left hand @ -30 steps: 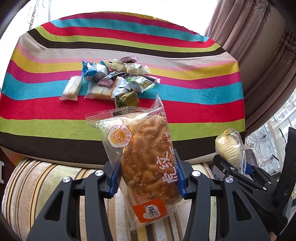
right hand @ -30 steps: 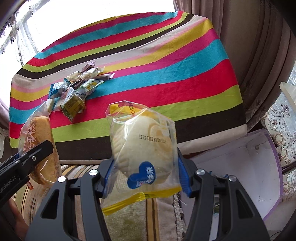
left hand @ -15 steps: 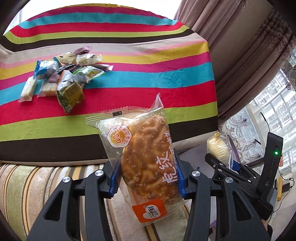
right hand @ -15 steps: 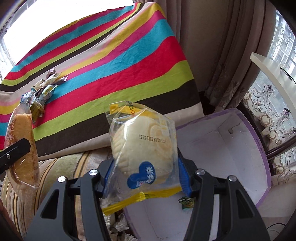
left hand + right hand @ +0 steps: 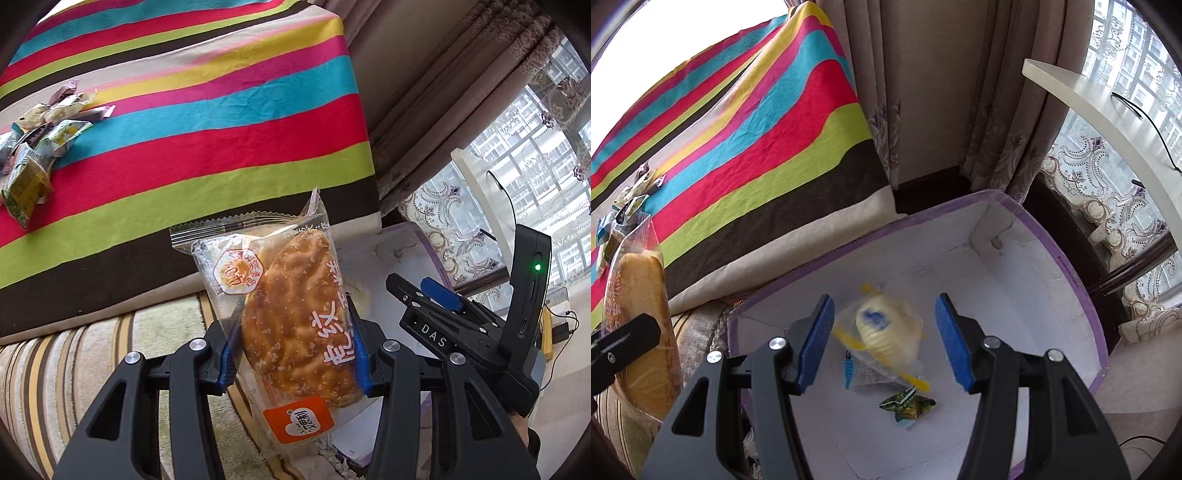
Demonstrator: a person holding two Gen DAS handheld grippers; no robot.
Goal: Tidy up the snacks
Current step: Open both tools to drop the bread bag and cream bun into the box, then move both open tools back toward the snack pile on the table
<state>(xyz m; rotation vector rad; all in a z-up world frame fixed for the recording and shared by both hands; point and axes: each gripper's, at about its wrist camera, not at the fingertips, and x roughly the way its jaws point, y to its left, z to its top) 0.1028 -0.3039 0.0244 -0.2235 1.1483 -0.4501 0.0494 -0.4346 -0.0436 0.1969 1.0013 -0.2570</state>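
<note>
In the left wrist view, a heap of small snacks (image 5: 35,147) lies at the far left on the striped cloth (image 5: 207,122). Low in the middle, the left tongs (image 5: 293,360) pinch a bagged bread (image 5: 295,321) from both sides, and it stands upright between the blue pads. A white box (image 5: 399,254) peeks out just behind the bread. At the lower right are the right tongs (image 5: 424,295), seen from the side. In the right wrist view, the bread (image 5: 639,332) shows at the left edge, with the snacks (image 5: 624,210) above it on the cloth (image 5: 757,122). In the middle, the right tongs (image 5: 886,339) are spread wide and hold nothing. Between their pads, farther down, a bagged bun (image 5: 886,328) is in the box (image 5: 1067,266), and it looks blurred. A small green candy (image 5: 907,404) lies on the box floor near the bun, a bit lower in the frame. Curtains (image 5: 997,92) hang at the upper right.
</note>
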